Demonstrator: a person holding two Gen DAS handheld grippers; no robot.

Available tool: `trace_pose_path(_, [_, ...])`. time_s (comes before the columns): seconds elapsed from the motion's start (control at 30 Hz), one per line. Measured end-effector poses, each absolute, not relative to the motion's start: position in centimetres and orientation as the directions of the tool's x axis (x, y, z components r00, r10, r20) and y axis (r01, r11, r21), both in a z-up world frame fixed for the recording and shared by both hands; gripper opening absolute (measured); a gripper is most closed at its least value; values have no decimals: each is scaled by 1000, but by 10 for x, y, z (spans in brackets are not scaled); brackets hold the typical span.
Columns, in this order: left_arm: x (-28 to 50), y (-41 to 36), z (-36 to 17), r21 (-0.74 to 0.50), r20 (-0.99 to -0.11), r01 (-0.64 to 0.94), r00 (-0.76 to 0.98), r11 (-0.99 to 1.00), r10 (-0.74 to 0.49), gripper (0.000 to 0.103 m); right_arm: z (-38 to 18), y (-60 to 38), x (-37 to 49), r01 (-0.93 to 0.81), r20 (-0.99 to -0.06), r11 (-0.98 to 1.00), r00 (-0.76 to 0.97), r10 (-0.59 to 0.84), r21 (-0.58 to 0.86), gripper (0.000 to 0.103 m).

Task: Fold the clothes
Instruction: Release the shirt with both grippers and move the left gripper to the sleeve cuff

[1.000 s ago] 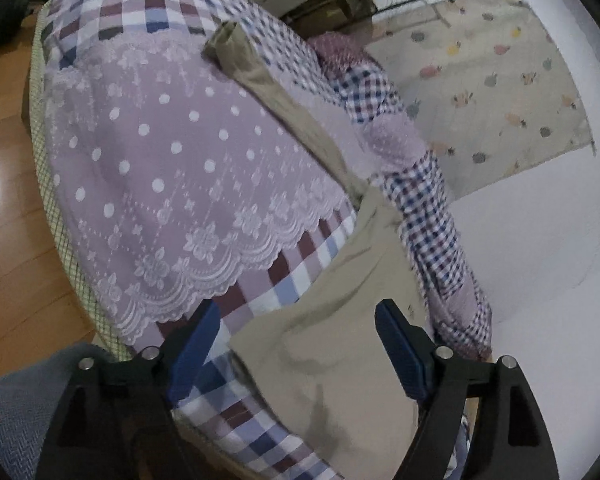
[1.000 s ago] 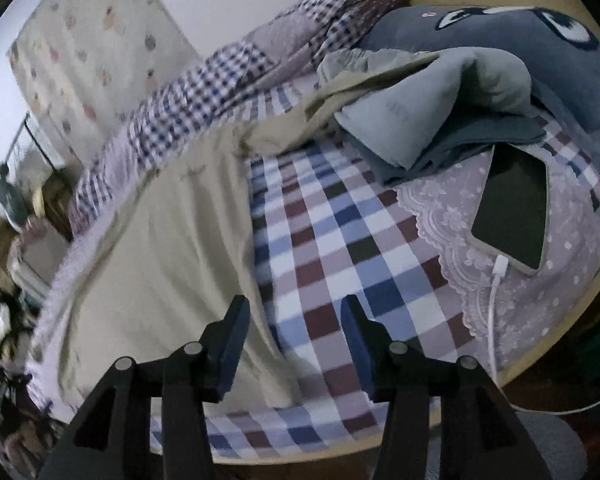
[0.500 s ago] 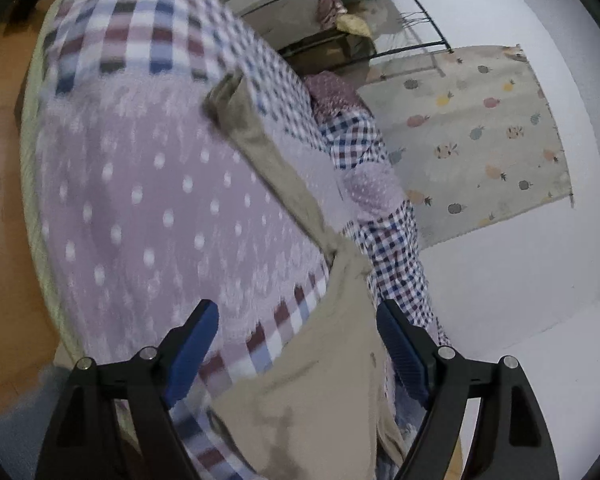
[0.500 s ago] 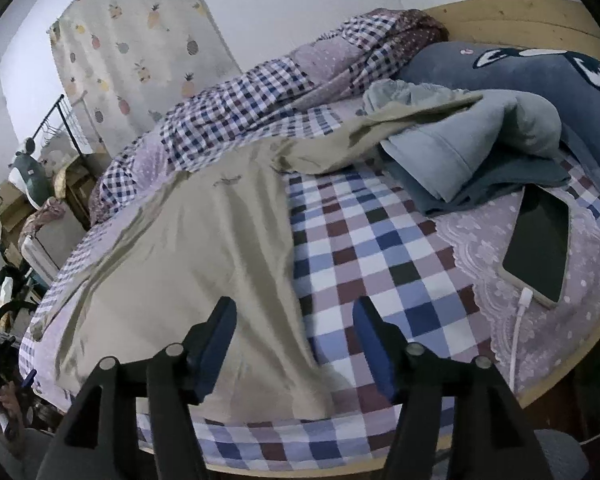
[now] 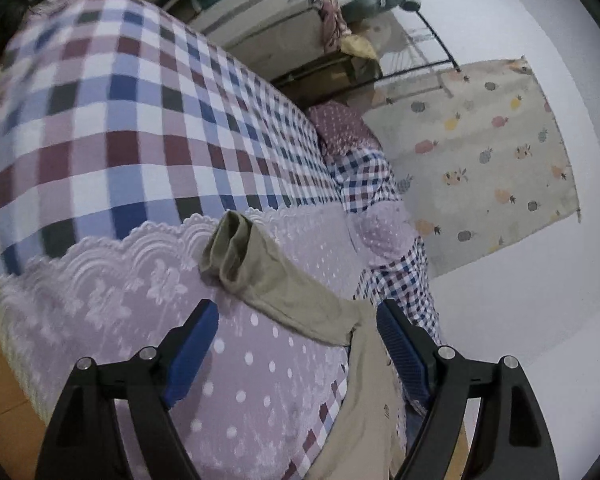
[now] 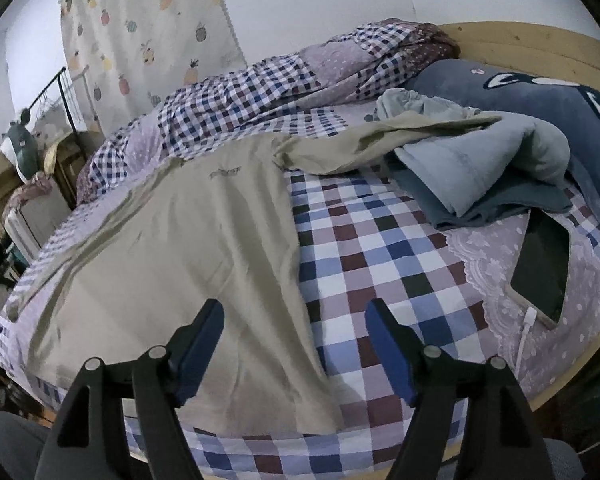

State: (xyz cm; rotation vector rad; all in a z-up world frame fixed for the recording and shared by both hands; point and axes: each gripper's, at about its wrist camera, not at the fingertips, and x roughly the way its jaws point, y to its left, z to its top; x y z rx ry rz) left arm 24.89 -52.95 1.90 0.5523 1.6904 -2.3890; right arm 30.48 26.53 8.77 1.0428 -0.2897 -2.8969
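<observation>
A beige long-sleeved shirt (image 6: 172, 264) lies spread flat on the checked bedsheet (image 6: 380, 264). Its far sleeve runs up under a pile of blue-grey clothes (image 6: 480, 168). In the left wrist view the other sleeve (image 5: 268, 280) stretches over the lilac lace cover, its cuff (image 5: 228, 244) just ahead of my left gripper (image 5: 296, 320), which stands open above the sleeve without touching it. My right gripper (image 6: 296, 320) hovers over the shirt's lower hem, its jaws opening, with the shirt's edge below them and nothing gripped.
A dark phone (image 6: 544, 268) on a white cable lies on the lace cover at the right. A rumpled checked quilt (image 6: 260, 92) lines the wall side, a dark blue pillow (image 6: 540, 96) the headboard. Boxes and a clothes rack (image 5: 340, 40) stand past the bed's foot.
My left gripper has travelled along the sleeve from the shirt's body to near the cuff. My right gripper's jaws have spread wider and it has shifted slightly over the hem.
</observation>
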Motion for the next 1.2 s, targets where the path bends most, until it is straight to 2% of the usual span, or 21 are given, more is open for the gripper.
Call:
trace_pose_path(0.47, [217,-550,-6,-878,-380,333,-922,-345,77,82,77,239,292,-5,-662,-993,-746,-76,120,77])
trace_pose_path(0.53, [213,-553,-4,-881,-380,329,-920,-341,95,73,76,236,291,-1,-665,-993,-743,-77,115,77])
trace_pose_path(0.6, [209,-553,-4,-874,-400,342,-909,-345,112,49,76,234,291,3,-665,-994,-743,-75,109,77])
trace_pose_path(0.77, [198,-550,-4,-829,-483,411,-868,-379,116,12,74,231,290,5,-669,-994,-739,-75,105,77])
trace_pose_path(0.9, [193,-561,7,-792,-524,466,-850,-395,48,7,75,231,290,7,-670,-995,-738,-75,104,77])
trace_pose_path(1.2, [174,-634,86,-774,-463,464,-879,-432,-114,5,76,235,290,-12,-674,-994,-736,-66,110,77])
